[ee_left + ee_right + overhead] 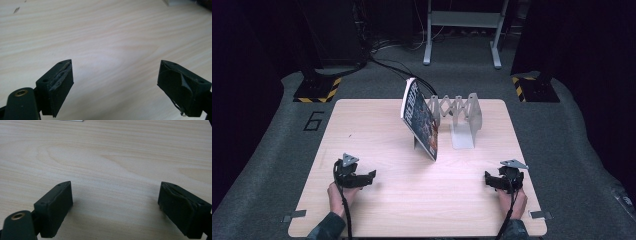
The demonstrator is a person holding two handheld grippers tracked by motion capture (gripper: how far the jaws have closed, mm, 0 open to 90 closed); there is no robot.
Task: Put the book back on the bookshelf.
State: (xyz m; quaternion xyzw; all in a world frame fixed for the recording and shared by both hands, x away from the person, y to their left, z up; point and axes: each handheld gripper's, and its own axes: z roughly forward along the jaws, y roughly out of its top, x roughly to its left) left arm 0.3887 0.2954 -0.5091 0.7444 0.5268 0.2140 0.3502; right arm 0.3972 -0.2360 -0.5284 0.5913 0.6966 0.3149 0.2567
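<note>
Pale wooden table [377,210]; leaning magazine [419,119] against grey rack [462,117].

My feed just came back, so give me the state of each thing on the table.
Book: on edge, leaning against the rack.
Rack: upright, slots right of the book empty.
Left tongs: open, holding nothing.
Right tongs: open, holding nothing.

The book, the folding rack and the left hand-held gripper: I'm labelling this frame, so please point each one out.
book [421,119], high view, on its leaning cover.
folding rack [458,107], high view, on its grey lattice.
left hand-held gripper [371,176], high view, between its fingertips.
</note>
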